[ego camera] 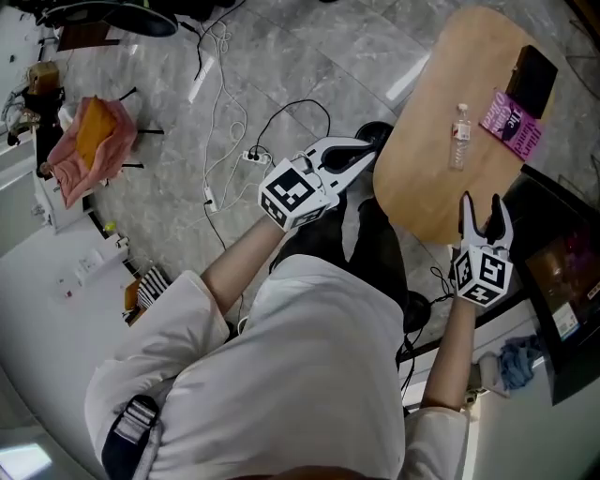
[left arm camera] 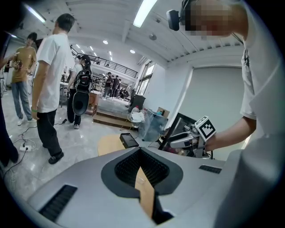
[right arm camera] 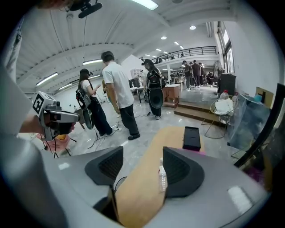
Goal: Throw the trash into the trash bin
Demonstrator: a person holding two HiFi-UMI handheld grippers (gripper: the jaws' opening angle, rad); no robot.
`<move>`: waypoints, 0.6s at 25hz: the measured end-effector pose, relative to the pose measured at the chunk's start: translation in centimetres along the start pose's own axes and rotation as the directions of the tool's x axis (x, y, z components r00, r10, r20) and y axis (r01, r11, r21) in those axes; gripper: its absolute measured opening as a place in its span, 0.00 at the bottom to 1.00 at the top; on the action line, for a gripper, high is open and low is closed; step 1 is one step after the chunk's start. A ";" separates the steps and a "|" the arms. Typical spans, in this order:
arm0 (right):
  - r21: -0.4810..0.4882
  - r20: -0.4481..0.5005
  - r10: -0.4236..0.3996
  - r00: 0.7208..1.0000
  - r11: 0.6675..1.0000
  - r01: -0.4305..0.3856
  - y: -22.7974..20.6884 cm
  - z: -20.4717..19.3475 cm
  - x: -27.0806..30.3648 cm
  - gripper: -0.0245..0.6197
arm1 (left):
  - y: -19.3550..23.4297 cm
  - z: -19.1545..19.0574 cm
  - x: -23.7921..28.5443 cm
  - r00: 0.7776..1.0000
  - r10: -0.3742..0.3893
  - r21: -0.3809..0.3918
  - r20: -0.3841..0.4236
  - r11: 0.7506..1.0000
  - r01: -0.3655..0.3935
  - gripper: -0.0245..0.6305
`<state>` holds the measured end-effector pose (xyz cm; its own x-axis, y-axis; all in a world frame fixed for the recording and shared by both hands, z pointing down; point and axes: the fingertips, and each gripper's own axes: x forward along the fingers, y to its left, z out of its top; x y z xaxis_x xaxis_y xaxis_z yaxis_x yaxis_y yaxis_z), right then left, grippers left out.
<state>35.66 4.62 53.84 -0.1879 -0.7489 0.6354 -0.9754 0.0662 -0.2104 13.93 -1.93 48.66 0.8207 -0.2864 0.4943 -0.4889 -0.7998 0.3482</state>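
Matt wooden table (ego camera: 422, 141), clear plastic bottle (ego camera: 458, 137) (glossy grey stone floor (ego camera: 300, 66))

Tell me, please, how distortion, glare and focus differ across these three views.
Head view: sharp, edges bowed, light streaks glaring on the glossy floor. Left gripper view: heavy fisheye, ceiling light strip blown out. Right gripper view: dark vignetted corners, bottle in focus.

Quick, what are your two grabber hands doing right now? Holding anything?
Left gripper: closed, holding nothing.
Right gripper: open, holding nothing.

Grey marble floor (ego camera: 309, 75) surrounds an oval wooden table (ego camera: 422, 159).
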 end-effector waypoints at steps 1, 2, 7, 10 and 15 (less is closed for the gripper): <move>0.002 -0.013 0.005 1.000 1.000 -0.005 -0.4 -0.9 1.3 0.49 | 0.5 -0.8 0.7 1.000 0.001 -0.005 -0.007 1.000 -0.001 0.05; 0.004 -0.030 0.010 1.000 1.000 -0.010 -0.7 -1.9 2.6 0.49 | 1.1 -1.8 1.5 1.000 0.002 -0.011 -0.015 1.000 -0.002 0.05; -0.014 -0.131 0.015 0.991 1.000 -0.017 -2.6 -7.5 8.2 0.49 | 2.7 -5.7 3.8 0.999 0.000 -0.045 -0.048 0.999 -0.002 0.05; -0.019 -0.185 0.011 0.983 1.000 -0.015 -4.0 -11.0 11.4 0.49 | 3.5 -8.0 5.0 0.998 0.002 -0.063 -0.064 0.998 -0.006 0.05; -0.037 -0.265 -0.008 0.964 0.999 -0.002 -6.2 -17.2 16.4 0.49 | 5.0 -12.3 6.9 0.996 0.013 -0.092 -0.091 0.996 -0.021 0.05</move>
<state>36.60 3.21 78.33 -0.2043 -0.5477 0.8114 -0.9786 0.0926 -0.1838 13.55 -1.45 63.61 0.7843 -0.2475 0.5689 -0.5311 -0.7417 0.4096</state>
